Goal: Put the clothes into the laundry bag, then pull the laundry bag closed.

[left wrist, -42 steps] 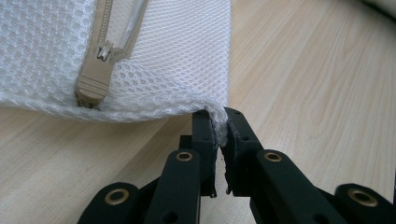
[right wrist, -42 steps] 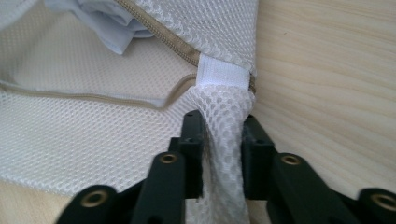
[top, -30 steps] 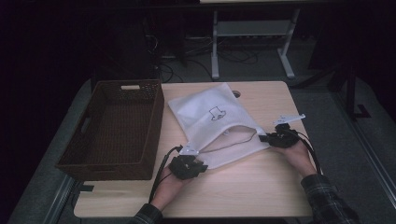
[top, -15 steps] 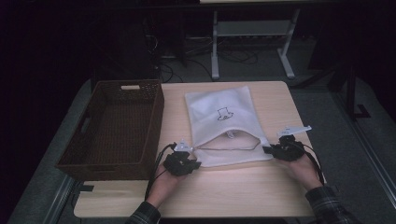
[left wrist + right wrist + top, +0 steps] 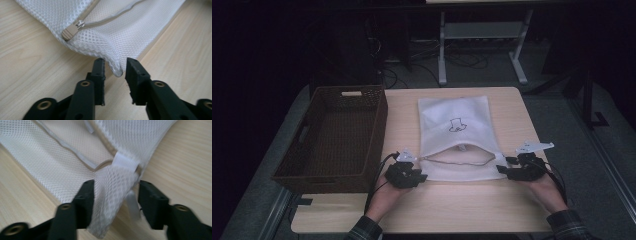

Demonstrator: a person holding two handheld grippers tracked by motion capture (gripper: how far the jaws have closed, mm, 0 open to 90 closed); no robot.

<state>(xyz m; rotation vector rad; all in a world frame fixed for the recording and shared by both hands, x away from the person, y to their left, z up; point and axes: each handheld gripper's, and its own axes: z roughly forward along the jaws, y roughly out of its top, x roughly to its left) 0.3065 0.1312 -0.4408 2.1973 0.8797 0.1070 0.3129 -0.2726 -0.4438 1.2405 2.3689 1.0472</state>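
A white mesh laundry bag (image 5: 459, 137) lies flat on the counter (image 5: 402, 210), its zipped mouth gaping toward the person. The left gripper (image 5: 113, 68) sits at the bag's near left corner; its fingers (image 5: 98, 71) have just been opening, and a fold of mesh pokes between them, barely touched. The right gripper (image 5: 115, 192) is at the near right corner, fingers (image 5: 86, 195) also just parted, with loose mesh lying slack between them. A brown wicker basket (image 5: 334, 135) stands beyond the left gripper's outer side.
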